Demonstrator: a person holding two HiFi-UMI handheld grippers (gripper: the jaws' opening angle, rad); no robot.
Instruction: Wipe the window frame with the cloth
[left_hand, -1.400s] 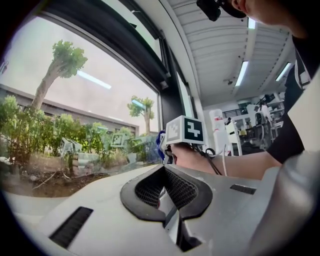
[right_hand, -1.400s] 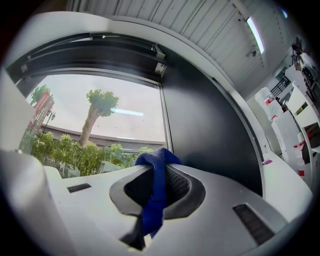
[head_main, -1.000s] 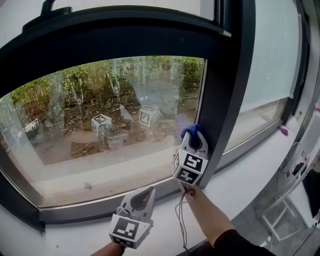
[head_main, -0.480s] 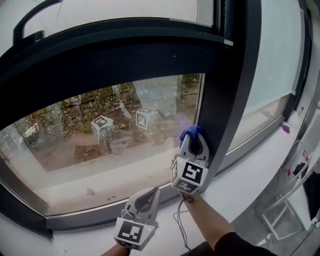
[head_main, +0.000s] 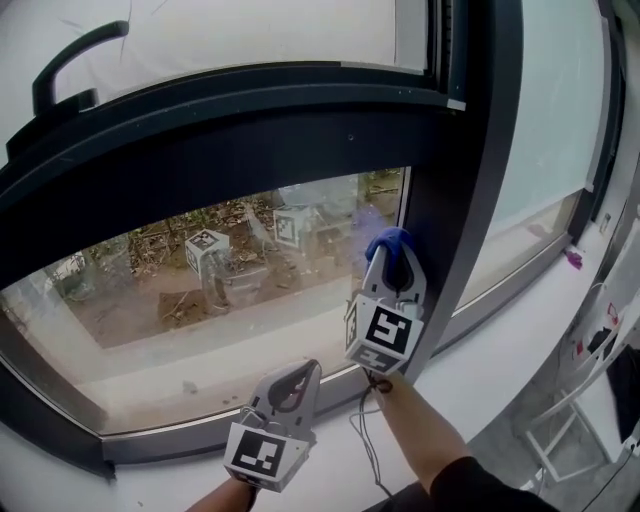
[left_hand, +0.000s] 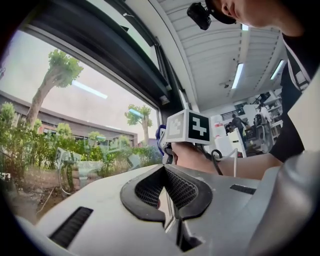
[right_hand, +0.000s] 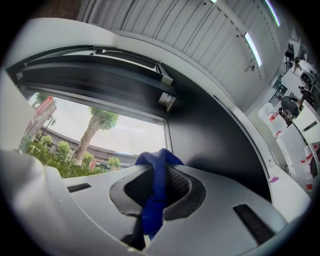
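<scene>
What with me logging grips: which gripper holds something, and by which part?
The right gripper pinches the blue cloth by a bunched fold; the left gripper is shut, empty.

Light source: daylight floods in through the window pane (head_main: 230, 290); ceiling strip lights (left_hand: 239, 75) glow indoors.
Contrast: the window frame (head_main: 440, 200) falls near black against the bright glass.
Glare: pale reflections (head_main: 205, 243) float on the pane in the head view.
Distortion: both gripper views bend hard at the edges, with the corners vignetted black.
Focus: the nearest foreground is soft.
</scene>
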